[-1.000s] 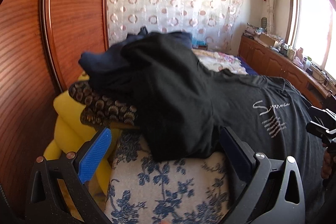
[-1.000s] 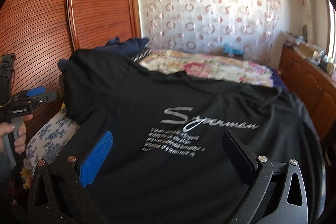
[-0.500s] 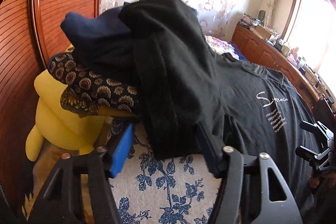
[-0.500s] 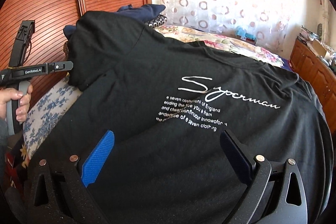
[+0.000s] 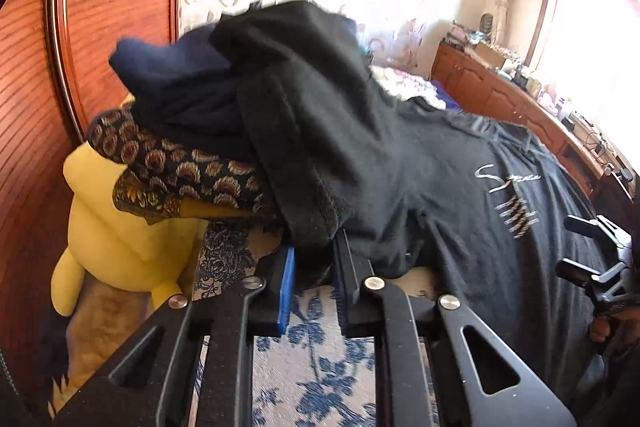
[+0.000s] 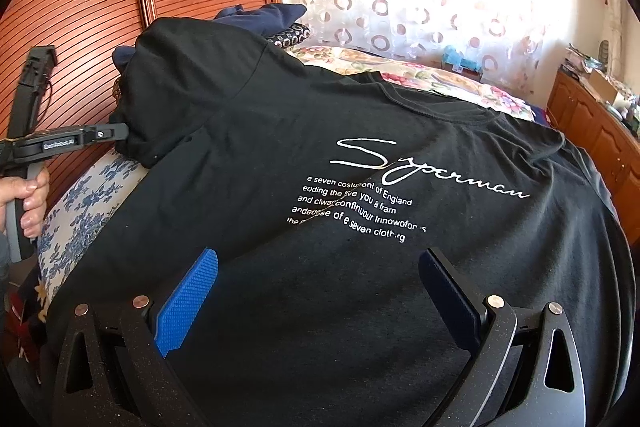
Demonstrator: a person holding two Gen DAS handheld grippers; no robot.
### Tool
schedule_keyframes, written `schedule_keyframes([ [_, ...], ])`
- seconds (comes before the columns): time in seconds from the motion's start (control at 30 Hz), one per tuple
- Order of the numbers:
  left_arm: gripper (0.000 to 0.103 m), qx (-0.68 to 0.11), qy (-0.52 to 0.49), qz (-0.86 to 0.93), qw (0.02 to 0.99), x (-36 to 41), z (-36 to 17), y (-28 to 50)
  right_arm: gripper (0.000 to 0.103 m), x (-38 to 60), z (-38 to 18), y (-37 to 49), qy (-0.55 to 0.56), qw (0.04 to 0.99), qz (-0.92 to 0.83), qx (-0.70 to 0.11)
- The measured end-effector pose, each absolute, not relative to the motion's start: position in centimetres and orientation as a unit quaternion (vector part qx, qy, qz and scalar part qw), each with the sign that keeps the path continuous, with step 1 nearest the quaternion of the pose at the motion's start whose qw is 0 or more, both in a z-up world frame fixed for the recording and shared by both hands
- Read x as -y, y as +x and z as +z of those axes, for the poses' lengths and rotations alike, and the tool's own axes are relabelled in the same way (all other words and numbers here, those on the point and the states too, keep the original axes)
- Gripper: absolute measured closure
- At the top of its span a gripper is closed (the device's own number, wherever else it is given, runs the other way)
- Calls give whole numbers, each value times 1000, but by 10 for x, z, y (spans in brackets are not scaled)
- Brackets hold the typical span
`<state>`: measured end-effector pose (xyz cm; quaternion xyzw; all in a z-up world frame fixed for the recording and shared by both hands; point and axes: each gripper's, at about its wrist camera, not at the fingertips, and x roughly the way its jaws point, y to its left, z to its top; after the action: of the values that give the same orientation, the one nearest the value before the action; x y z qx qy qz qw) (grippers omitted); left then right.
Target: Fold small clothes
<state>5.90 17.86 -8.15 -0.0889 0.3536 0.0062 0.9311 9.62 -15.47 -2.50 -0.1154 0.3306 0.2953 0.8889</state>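
Note:
A black T-shirt (image 6: 360, 131) with white "Superman" lettering lies spread front-up across the bed. Its left sleeve (image 5: 308, 163) is draped over a heap of clothes. My left gripper (image 5: 314, 259) is shut on the hem of that sleeve; it also shows in the right wrist view (image 6: 116, 133) at the shirt's left edge. My right gripper (image 6: 320, 291) is open and empty, just above the shirt's lower front. It shows at the right edge of the left wrist view (image 5: 600, 255).
A dark navy garment (image 5: 180, 83) and a patterned brown cloth (image 5: 168, 171) are heaped at the left under the sleeve. A yellow plush toy (image 5: 108, 227) sits beside a wooden wardrobe (image 6: 80, 7). A blue floral bedsheet (image 5: 304, 367) covers the bed. A wooden cabinet (image 6: 600, 131) stands at the right.
My left gripper has moved forward and closed on the sleeve hem. My right gripper has come nearer to the shirt and stays open.

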Motion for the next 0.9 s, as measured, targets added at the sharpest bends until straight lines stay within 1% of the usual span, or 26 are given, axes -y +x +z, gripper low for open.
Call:
schedule_keyframes([
  [0.27,98,-310,-53,-29,949,-141,-37,58,2,160,-25,95,-106,892,293,-329],
  [0.47,98,-294,-8,-79,953,-87,-5,87,2,175,-20,92,-104,902,277,-314],
  [0.67,97,-312,28,-112,943,-37,-7,116,2,217,-6,93,-60,916,254,-303],
  [0.73,86,-315,31,-117,941,-29,-9,117,2,229,-5,92,-50,919,248,-303],
  [0.8,84,-309,28,-126,942,-27,-10,111,2,240,-6,93,-40,920,243,-304],
  [0.87,78,-305,27,-126,944,-26,-8,106,2,248,-7,93,-32,921,240,-305],
  [0.9,69,-303,26,-122,945,-28,-8,103,2,249,-6,92,-29,921,240,-306],
])
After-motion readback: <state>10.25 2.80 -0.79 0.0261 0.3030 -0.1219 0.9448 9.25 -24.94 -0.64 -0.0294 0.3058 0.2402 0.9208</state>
